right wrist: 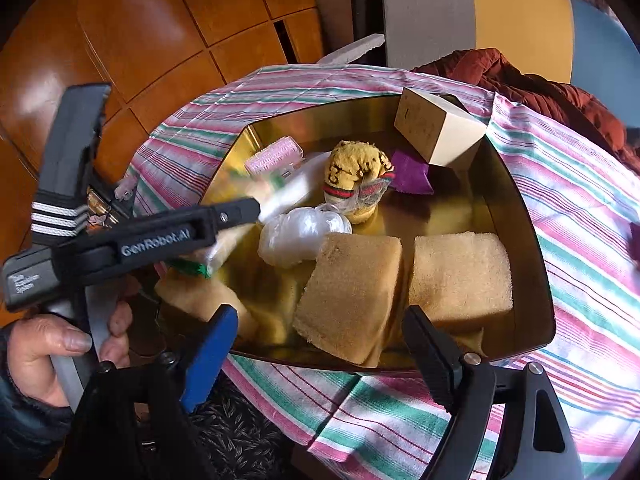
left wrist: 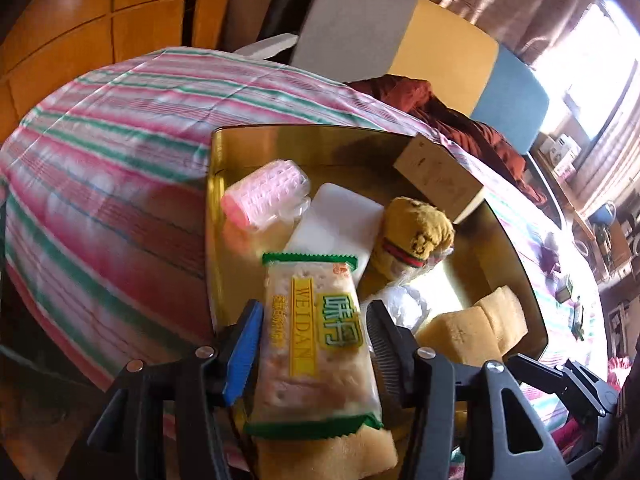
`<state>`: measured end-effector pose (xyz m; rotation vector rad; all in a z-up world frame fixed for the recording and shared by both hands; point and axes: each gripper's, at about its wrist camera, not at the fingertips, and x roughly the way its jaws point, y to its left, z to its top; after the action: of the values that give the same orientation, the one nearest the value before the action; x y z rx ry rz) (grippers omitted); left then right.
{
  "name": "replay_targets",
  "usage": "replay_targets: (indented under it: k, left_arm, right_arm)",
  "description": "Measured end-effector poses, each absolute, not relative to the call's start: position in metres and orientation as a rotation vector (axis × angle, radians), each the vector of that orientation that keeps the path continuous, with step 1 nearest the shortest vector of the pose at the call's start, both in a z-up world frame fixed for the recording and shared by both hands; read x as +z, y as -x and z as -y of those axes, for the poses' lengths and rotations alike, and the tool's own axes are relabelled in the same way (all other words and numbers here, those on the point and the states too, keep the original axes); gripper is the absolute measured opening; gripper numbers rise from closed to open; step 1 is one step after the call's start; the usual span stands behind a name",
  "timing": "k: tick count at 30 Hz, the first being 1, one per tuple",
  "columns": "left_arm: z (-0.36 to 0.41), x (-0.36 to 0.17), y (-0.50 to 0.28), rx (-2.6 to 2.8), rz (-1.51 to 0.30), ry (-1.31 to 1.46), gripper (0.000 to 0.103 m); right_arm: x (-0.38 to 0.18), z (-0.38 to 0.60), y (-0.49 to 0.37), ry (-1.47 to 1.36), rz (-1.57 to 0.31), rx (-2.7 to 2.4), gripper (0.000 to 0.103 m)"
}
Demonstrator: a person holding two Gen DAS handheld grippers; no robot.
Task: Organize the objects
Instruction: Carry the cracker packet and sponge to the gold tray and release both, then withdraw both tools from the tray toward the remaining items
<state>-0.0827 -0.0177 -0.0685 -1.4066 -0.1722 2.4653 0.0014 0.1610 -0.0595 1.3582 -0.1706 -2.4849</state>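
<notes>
A gold tray (left wrist: 218, 208) (right wrist: 516, 216) lies on a striped cloth. My left gripper (left wrist: 314, 354) holds a cracker packet (left wrist: 316, 336) between its fingers, low over the tray's near left part; the packet shows blurred in the right wrist view (right wrist: 276, 196). In the tray lie a pink hair roller (left wrist: 264, 196) (right wrist: 274, 156), a white block (left wrist: 340, 224), a yellow sock bundle (left wrist: 416, 232) (right wrist: 358, 176), a white plastic bag (right wrist: 300, 236), yellow sponges (right wrist: 352, 296) (left wrist: 468, 332) and a small box (right wrist: 436, 128) (left wrist: 440, 176). My right gripper (right wrist: 320, 356) is open and empty at the tray's near edge.
The striped cloth (left wrist: 112, 168) (right wrist: 580, 216) covers the table. A purple cloth piece (right wrist: 412, 176) lies in the tray near the box. A red-brown garment (right wrist: 540, 84) lies at the far right. A chair back (right wrist: 480, 16) and wooden cabinets (right wrist: 140, 40) stand behind.
</notes>
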Motion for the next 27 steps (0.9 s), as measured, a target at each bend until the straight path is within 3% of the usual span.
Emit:
replay_targets:
  k: [4, 7, 14, 19, 27]
  left_arm:
    - [0.030, -0.058, 0.076, 2.528, 0.193, 1.354, 0.059]
    - [0.038, -0.053, 0.073, 2.570, 0.208, 1.342, 0.059]
    - [0.039, -0.033, 0.060, 2.649, 0.159, 1.230, 0.058]
    - [0.027, -0.019, 0.049, 2.661, 0.077, 1.147, 0.058]
    - [0.017, -0.012, 0.039, 2.661, 0.048, 1.127, 0.058]
  right_arm:
    - [-0.056, -0.162, -0.004, -1.330, 0.178, -2.500, 0.093]
    - [-0.053, -0.161, -0.006, -1.304, 0.148, -2.535, 0.094]
    - [-0.033, -0.152, -0.023, -1.110, -0.098, -2.781, 0.103]
    - [-0.033, -0.172, -0.016, -1.146, 0.098, -2.733, 0.102]
    - [-0.033, -0.170, -0.023, -1.126, 0.012, -2.777, 0.102]
